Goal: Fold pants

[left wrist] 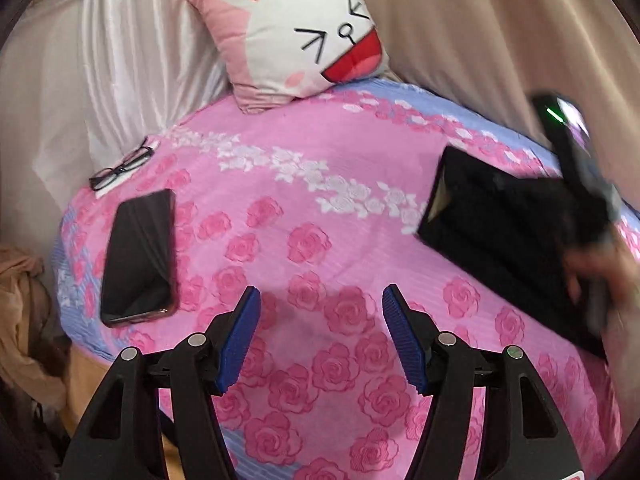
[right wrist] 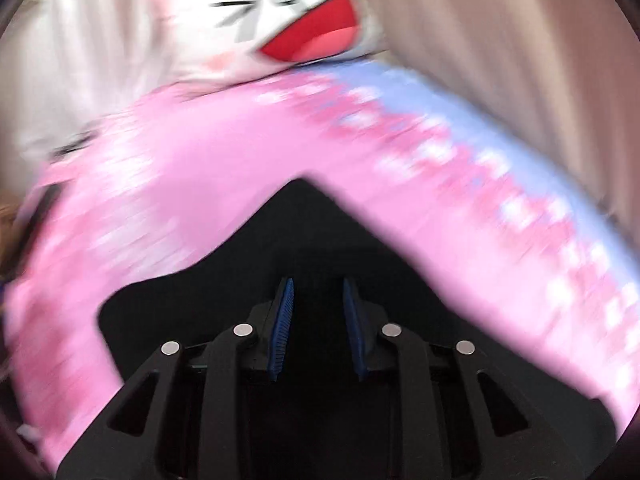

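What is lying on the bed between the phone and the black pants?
Nothing: in the left wrist view only bare floral bedspread separates the phone from the black pants.

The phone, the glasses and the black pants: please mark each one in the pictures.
phone (left wrist: 138, 256), left wrist view, middle of the dark screen
glasses (left wrist: 122, 167), left wrist view, the bridge
black pants (left wrist: 496, 216), left wrist view, flat folded cloth

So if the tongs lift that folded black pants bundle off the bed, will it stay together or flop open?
The black pants look like a flat, neat-edged rectangle, so gripped at one edge they would probably sag and the layers could fan open. They seem light for their size. The fabric looks smooth, so the right tongs, which appear shut on them, may let them slip.
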